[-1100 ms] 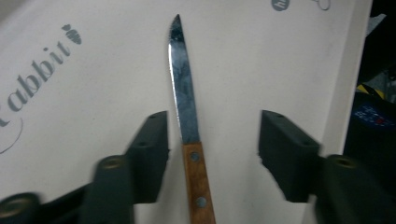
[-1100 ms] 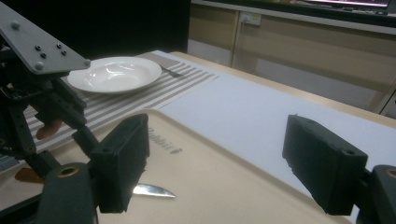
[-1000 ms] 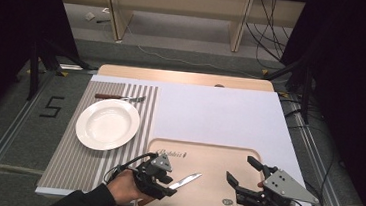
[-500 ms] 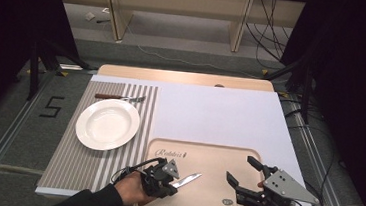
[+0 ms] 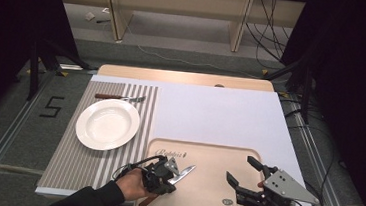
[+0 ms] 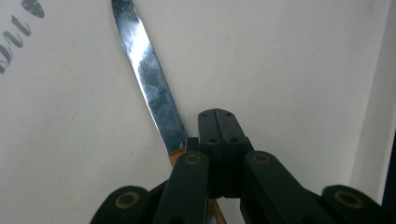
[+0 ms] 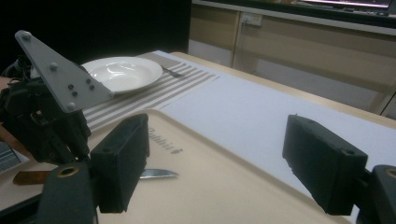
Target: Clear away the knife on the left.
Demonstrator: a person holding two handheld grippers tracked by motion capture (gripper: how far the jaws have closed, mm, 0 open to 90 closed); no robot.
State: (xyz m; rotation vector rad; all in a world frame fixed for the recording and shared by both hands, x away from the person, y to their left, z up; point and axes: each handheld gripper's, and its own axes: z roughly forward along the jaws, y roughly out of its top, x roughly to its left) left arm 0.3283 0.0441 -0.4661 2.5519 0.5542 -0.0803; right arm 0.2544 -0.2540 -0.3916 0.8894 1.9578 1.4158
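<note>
A knife (image 5: 185, 172) with a brown handle lies on the pale wooden tray (image 5: 217, 151), blade pointing up and right. My left gripper (image 5: 167, 174) sits over its middle, held by a hand. In the left gripper view the left gripper (image 6: 217, 114) has its pads pressed together with no gap, and the knife (image 6: 149, 79) runs beside and under them. My right gripper (image 5: 241, 169) hovers over the tray's right side, jaws wide apart with nothing between them. In the right gripper view the right gripper (image 7: 219, 158) faces the knife (image 7: 159, 173) and the left gripper (image 7: 46, 126).
A white plate (image 5: 108, 124) rests on a striped placemat (image 5: 75, 166) at the left, with a fork (image 5: 121, 97) lying just behind it. A white sheet (image 5: 210, 110) covers the table beyond the tray. Dark floor and cables surround the table.
The left gripper's jaws have come together over the knife, and the hand shifted slightly. The knife and the right gripper have stayed put.
</note>
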